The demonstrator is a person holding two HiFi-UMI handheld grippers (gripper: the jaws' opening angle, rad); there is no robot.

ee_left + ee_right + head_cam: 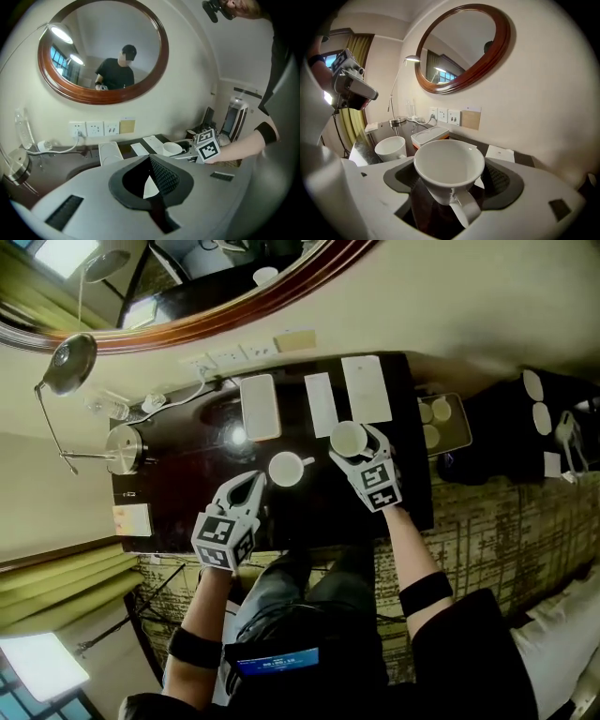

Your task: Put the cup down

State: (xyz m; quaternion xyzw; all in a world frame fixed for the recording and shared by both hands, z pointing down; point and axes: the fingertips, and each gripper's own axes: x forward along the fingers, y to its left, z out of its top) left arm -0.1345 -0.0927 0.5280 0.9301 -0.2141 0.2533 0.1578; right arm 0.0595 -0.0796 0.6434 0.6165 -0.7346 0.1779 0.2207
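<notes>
**Carry stage, cup not yet set down.** The right gripper grasps a white handled cup by its body, jaws wide around it and handle turned toward the camera. The cup appears to hang just above the dark desk. A second white cup stands at 8 o'clock of it. The left gripper, at 7 o'clock of that second cup, is clenched and empty. The next move probably calls for lowering the cup level onto bare desk, clear of the paper sheets at 12 o'clock, then releasing it.
</notes>
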